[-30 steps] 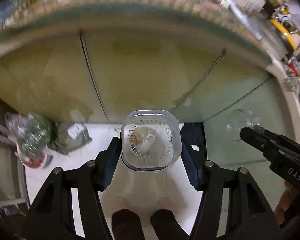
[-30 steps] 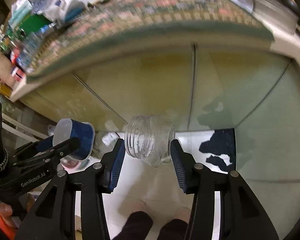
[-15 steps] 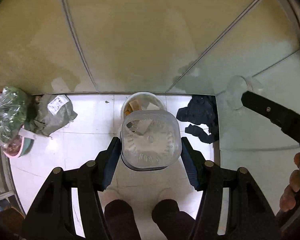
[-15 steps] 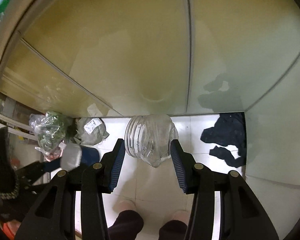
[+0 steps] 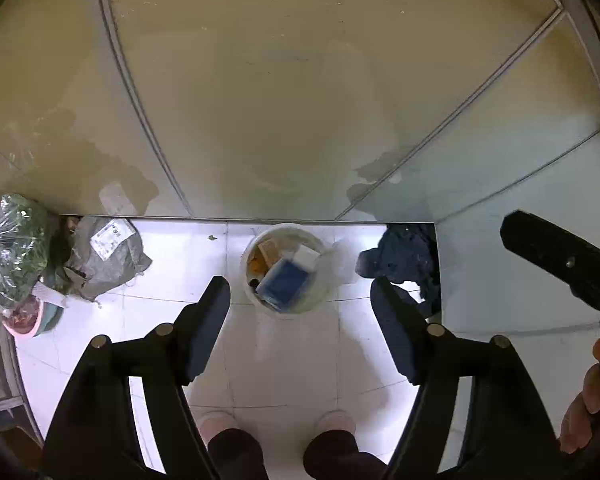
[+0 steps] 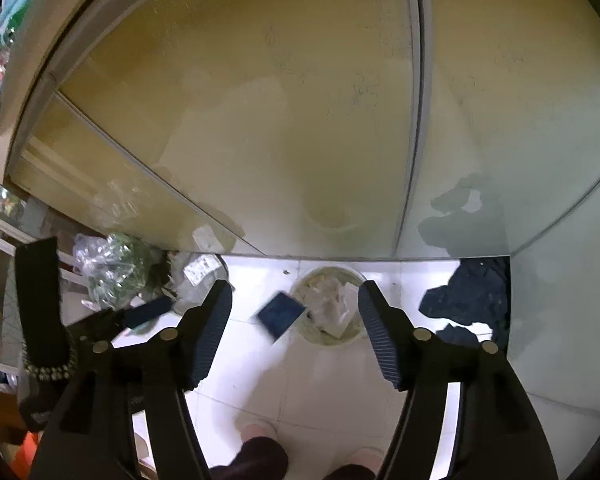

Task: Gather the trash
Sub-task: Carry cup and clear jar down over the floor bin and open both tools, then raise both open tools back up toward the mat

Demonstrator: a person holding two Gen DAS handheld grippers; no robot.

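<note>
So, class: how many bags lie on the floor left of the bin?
2: a clear bag of greens at the far left and a grey parcel bag beside it, nearer the bin. More may be hidden behind.

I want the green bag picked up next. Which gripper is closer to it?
Left. The left gripper hangs just beside the green bag; the right gripper is farther, over the bucket. Both jaws are opening, empty.
</note>
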